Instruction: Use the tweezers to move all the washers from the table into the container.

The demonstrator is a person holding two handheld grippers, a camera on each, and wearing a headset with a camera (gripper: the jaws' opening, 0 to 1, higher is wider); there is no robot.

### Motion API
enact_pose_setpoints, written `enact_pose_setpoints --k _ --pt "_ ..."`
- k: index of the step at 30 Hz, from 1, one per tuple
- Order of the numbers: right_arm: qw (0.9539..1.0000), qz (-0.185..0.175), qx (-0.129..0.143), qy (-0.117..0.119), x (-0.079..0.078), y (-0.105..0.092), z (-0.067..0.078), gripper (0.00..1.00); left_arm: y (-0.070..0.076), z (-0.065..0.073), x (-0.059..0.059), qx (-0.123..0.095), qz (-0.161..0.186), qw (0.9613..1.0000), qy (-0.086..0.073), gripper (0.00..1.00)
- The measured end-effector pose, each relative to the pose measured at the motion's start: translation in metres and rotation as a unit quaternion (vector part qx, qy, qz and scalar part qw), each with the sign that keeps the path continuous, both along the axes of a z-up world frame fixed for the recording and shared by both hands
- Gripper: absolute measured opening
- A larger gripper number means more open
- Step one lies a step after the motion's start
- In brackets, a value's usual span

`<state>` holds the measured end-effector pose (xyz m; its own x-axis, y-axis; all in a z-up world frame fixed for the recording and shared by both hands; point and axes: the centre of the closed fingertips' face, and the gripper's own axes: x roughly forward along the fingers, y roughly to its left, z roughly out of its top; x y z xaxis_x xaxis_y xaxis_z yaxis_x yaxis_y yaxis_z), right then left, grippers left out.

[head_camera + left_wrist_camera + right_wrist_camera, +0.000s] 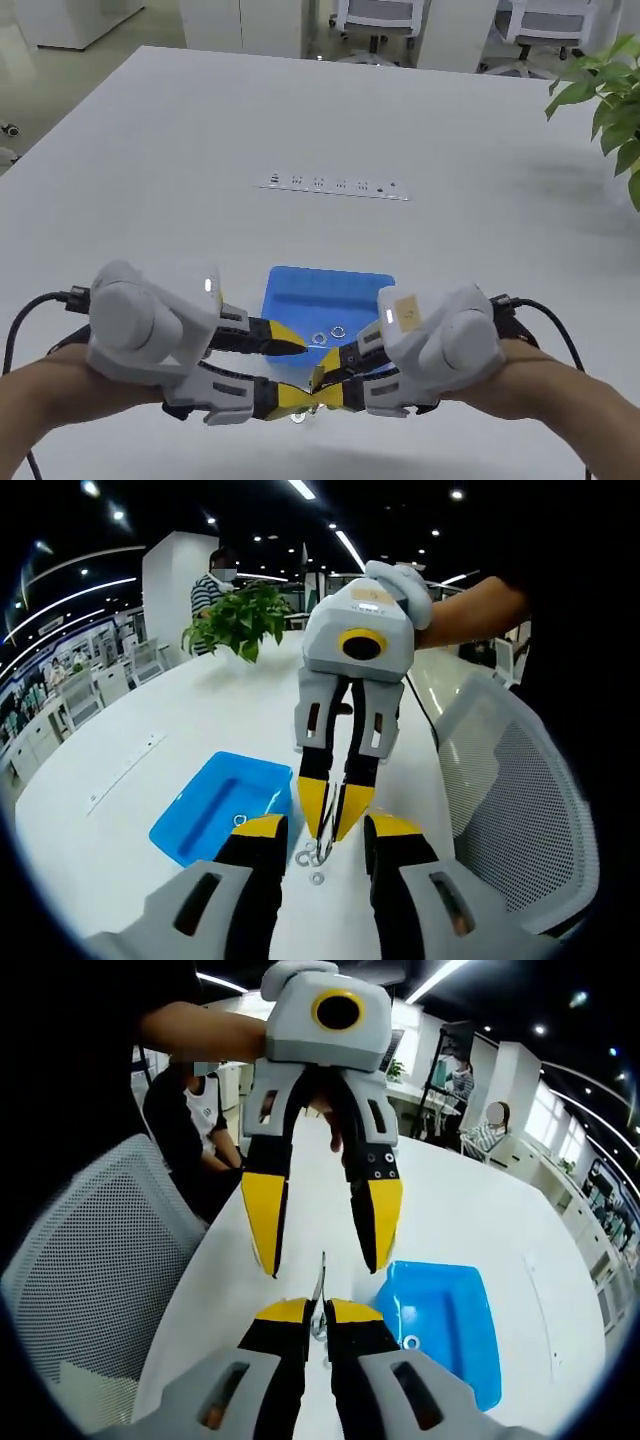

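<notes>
The right tool is clenched on the tweezers, tips down over two washers near the 6 o'clock edge of the table, where a mesh chair stands. The left tool faces it closely, released. The container, two more washers inside, sits just at 12 o'clock; beyond it lie open table, a socket strip and, at 2 o'clock, a plant.

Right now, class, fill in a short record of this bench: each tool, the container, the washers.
left tongs: open, holding nothing
right tongs: shut on the tweezers
container: blue, open-topped, on the white table
washers in container: two
loose washers: two on the table, just outside the container, near the tweezers' tips
</notes>
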<state>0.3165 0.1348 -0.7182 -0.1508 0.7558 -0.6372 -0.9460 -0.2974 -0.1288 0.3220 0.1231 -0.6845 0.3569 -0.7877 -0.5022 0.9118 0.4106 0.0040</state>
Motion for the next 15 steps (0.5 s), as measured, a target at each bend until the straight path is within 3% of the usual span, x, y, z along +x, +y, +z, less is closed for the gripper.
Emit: enact_pose_setpoints --k 7,9,11,15 --pt "1.0000 0.004 0.004 -0.001 0.003 0.003 0.016 0.08 0.010 0.004 0.004 -0.022 0.040 0.9990 0.000 0.60" --pt "0.9999 0.009 0.001 -0.009 0.005 0.003 0.018 0.08 0.013 0.003 0.005 -0.019 0.053 0.9984 0.006 0.67" --pt "0.9999 0.010 0.002 -0.009 0.007 0.004 0.021 0.08 0.017 0.004 0.006 -0.017 0.056 0.9983 -0.001 0.71" --pt "0.9998 0.011 0.003 -0.014 0.014 0.007 0.028 0.08 0.022 0.008 0.007 -0.024 0.075 0.9969 0.000 0.79"
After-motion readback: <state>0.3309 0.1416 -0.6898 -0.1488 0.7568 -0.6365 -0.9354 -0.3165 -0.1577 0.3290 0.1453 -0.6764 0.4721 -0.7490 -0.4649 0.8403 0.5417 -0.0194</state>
